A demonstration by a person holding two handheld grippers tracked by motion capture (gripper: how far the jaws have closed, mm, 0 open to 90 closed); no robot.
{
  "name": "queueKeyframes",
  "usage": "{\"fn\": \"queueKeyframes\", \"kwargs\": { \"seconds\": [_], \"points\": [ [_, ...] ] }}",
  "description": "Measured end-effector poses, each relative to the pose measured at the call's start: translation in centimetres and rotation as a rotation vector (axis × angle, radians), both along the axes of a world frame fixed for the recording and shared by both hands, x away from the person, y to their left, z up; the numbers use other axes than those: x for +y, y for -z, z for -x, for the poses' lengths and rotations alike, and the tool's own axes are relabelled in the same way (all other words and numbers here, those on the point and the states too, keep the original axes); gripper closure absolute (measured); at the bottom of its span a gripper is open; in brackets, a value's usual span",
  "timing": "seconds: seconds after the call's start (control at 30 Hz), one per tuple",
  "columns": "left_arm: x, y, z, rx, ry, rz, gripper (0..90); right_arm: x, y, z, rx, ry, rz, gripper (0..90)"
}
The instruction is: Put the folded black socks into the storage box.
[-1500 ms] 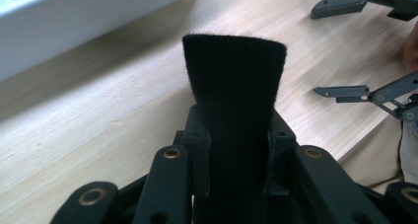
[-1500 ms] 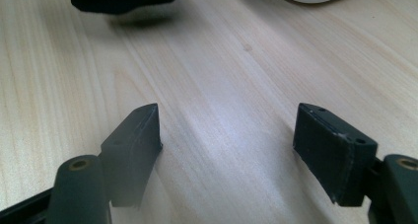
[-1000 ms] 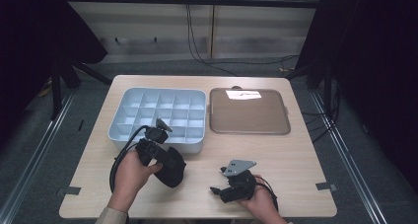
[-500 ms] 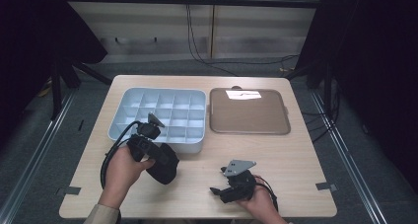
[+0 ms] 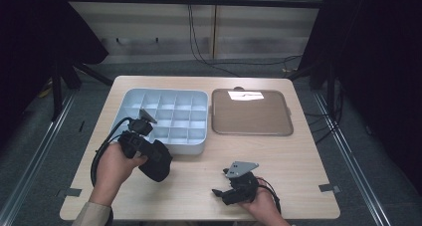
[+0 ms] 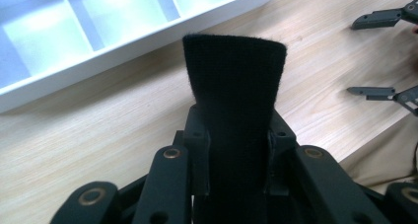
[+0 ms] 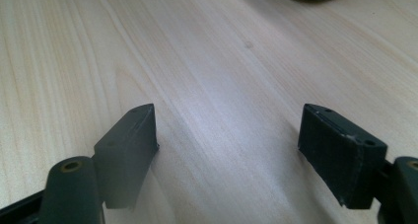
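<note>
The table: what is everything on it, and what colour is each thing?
Wooden table: one, light wood, middle of the room.
White plastic compartment tray: one, white, left half of the table, its compartments look empty.
Brown flat tray: one, brown, right of the white tray, with a bright light patch.
Black fabric piece: one, black, clamped in the left gripper.
Left gripper: one, black, near the white tray's front edge.
Right gripper: one, black, jaws apart over bare wood, front of the table.
</note>
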State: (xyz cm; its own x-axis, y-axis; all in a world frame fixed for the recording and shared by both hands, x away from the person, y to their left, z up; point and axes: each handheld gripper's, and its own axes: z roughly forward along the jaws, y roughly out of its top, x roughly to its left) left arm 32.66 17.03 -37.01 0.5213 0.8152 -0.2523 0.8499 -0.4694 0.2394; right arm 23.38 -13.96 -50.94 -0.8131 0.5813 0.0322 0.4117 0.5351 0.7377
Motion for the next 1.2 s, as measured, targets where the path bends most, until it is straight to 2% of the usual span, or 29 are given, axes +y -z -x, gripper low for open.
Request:
{"fn": "queueKeyframes", "kwargs": {
  "seconds": [0.43,0.77,1.2],
  "points": [
    [2.0,-1.1,-0.4,-0.006,-0.027,-0.024,70.2,0.0,0.0,0.1,-0.004,0.006,0.003,21.7],
    [3.7,-1.8,-0.9,-0.011,-0.059,-0.023,70.2,0.0,0.0,0.1,-0.003,0.007,0.004,21.6],
    [4.6,-3.5,-1.8,-0.033,-0.08,-0.025,70.3,0.0,0.0,0.2,-0.004,0.009,0.002,21.4]
  ]
}}
